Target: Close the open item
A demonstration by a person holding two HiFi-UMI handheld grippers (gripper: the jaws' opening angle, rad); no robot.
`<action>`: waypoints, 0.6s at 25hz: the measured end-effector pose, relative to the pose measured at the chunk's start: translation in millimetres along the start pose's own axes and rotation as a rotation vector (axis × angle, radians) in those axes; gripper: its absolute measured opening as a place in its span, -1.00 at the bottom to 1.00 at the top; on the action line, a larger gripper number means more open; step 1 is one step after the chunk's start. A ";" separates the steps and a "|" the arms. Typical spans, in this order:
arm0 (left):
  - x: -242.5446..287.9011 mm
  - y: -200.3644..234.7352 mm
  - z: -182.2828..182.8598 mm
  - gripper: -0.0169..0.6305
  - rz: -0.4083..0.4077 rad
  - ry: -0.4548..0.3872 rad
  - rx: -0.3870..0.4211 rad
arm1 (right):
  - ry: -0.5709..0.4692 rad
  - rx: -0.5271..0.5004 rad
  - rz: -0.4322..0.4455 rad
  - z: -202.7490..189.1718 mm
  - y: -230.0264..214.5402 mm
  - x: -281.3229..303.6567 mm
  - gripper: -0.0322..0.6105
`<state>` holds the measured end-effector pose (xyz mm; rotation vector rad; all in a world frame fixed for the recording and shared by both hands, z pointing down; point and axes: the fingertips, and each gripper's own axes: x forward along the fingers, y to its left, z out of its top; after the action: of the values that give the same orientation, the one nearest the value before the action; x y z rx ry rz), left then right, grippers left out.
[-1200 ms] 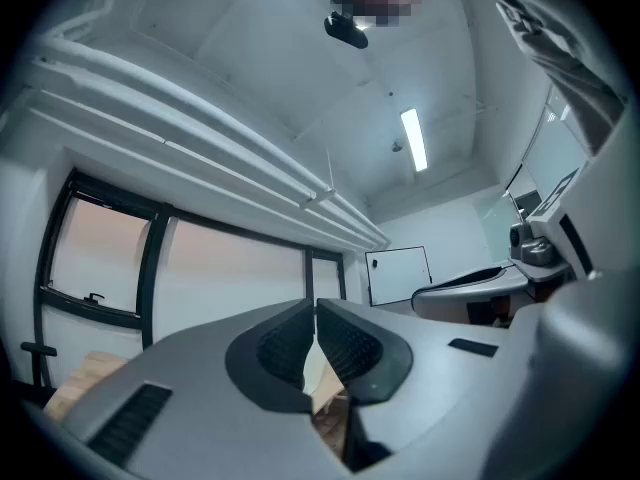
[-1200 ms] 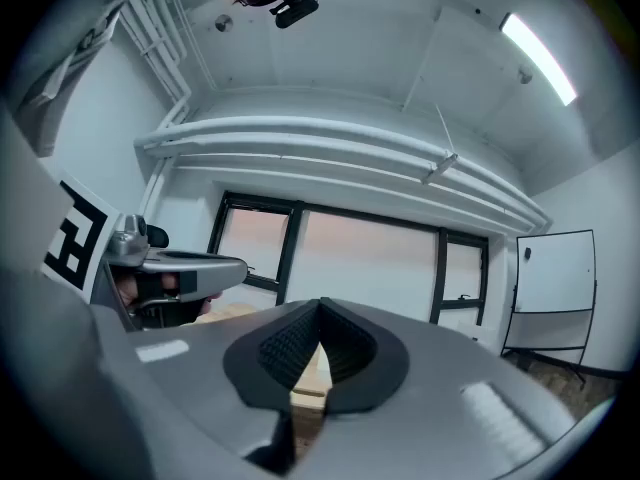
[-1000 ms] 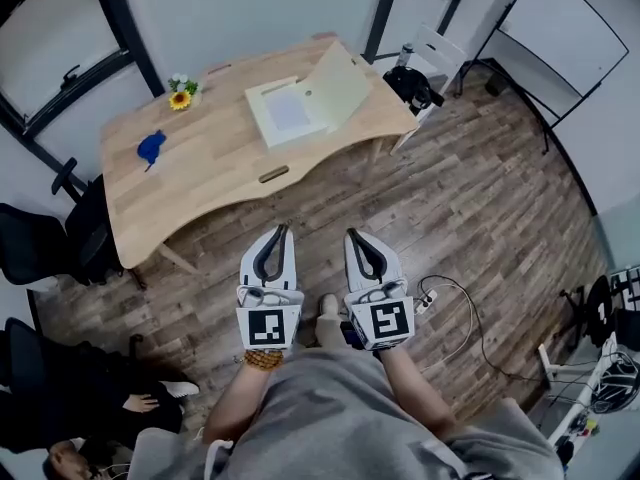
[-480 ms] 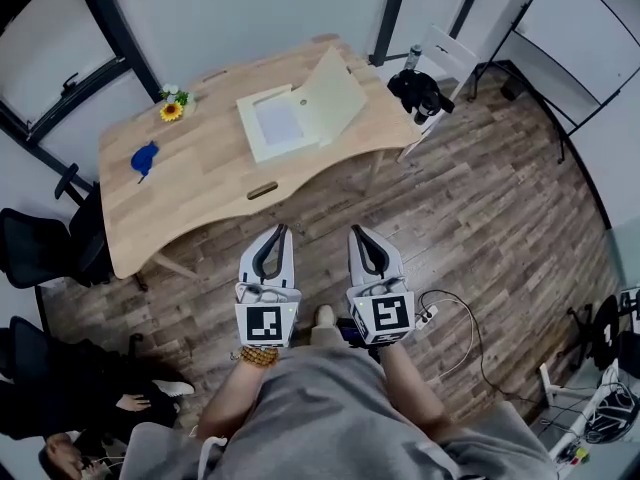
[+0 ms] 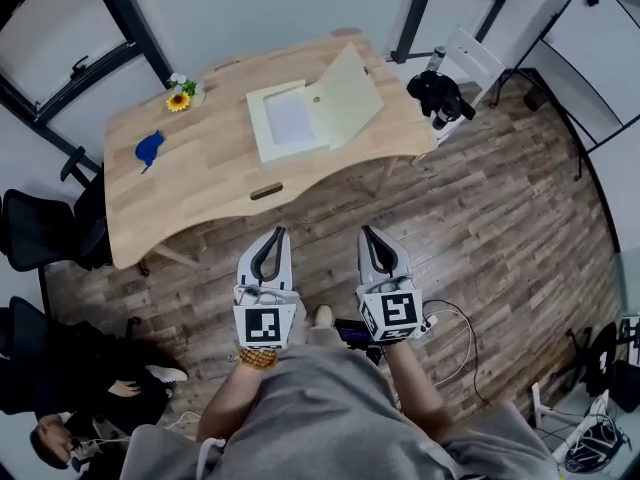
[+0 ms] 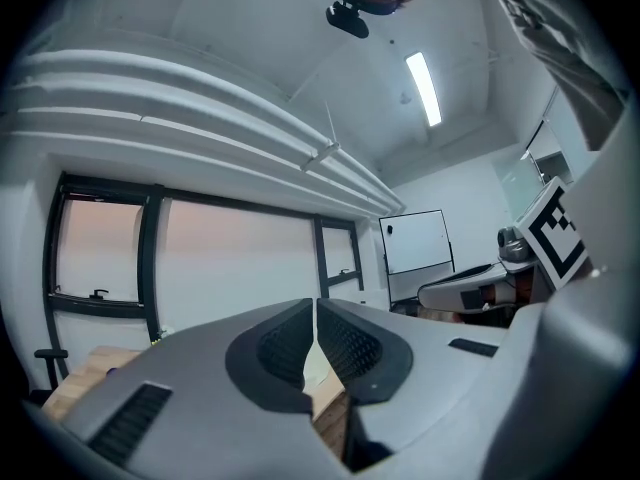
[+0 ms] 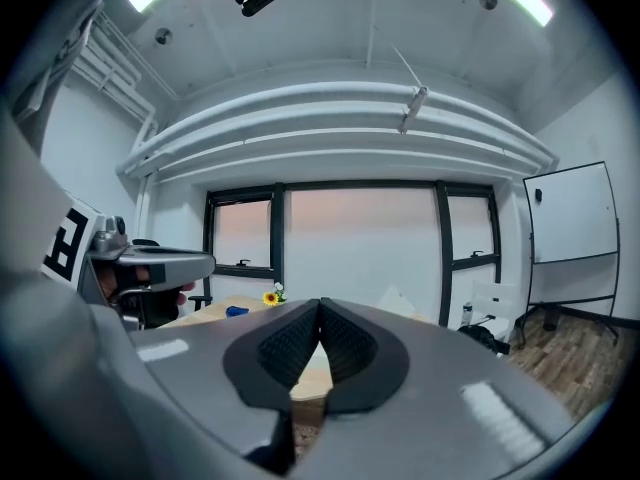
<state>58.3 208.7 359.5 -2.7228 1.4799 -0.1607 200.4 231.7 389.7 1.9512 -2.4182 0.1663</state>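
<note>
I am holding the left gripper (image 5: 279, 233) and right gripper (image 5: 367, 232) level, jaws together on nothing. The open box (image 5: 290, 120) (lid tilted up on its right) is lying on the wooden table (image 5: 200, 178) ahead, well apart.

Open floor (image 5: 330, 213) before table (image 5: 200, 178); raised box lid (image 5: 348, 96) stands mid-table.

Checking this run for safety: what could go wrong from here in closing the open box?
The cable lies on the floor beside the person; stepping toward the table could snag it. The lid stands tilted up; a push from the shut left hand-held gripper or right hand-held gripper might slide the box instead of folding it.
</note>
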 end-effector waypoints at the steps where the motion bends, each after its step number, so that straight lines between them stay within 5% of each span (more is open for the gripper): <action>1: 5.6 3.7 -1.9 -0.89 0.003 0.002 -0.002 | 0.005 -0.003 0.006 -1.2 -0.9 6.8 -0.86; 15: 133.4 60.8 -9.4 -0.89 -0.102 -0.032 -0.093 | 0.052 -0.092 -0.025 14.5 -26.9 141.8 -0.86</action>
<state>78.6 63.9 373.4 -2.8612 1.3743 -0.0517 197.1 86.7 389.8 1.9132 -2.3241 0.1017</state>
